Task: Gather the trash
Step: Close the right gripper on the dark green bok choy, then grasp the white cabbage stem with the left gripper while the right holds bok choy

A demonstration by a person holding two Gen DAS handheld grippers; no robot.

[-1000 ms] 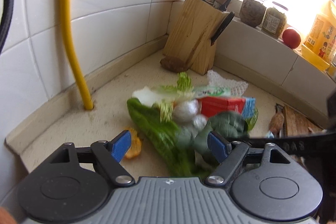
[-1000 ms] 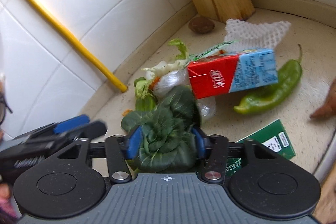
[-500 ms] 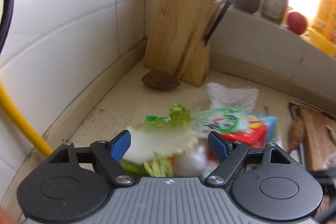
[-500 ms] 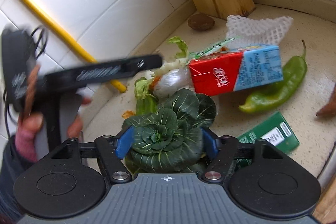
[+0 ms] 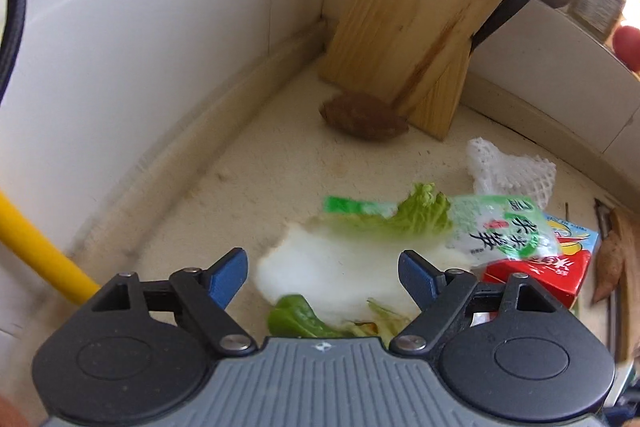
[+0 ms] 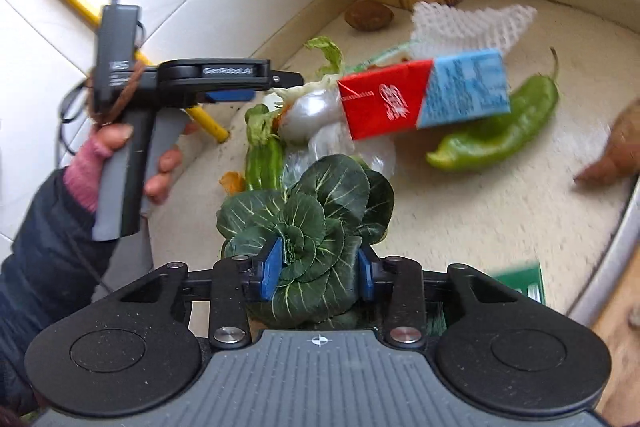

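Note:
My right gripper (image 6: 318, 269) is shut on a dark green leafy vegetable head (image 6: 312, 211), held above the counter. Beyond it lie a red and blue carton (image 6: 420, 97), a green pepper (image 6: 500, 135), crumpled clear plastic (image 6: 320, 119) and a white foam net (image 6: 468, 23). My left gripper (image 5: 323, 273) stands open over a white cabbage piece (image 5: 332, 267) with a green leaf (image 5: 420, 211). A green-printed plastic wrapper (image 5: 500, 231) and the carton (image 5: 552, 267) lie to its right. In the right wrist view the left gripper (image 6: 240, 87) hovers over the pile, held by a hand.
A wooden knife block (image 5: 420, 19) stands in the tiled corner with a brown lump (image 5: 364, 115) at its foot. A yellow pipe (image 5: 36, 255) runs down the wall at left. A green box (image 6: 520, 279) and a brown root (image 6: 616, 155) lie at the right.
My right gripper has closed tighter on the leafy vegetable and lifted it. The left gripper moved forward and lower over the cabbage piece, still open.

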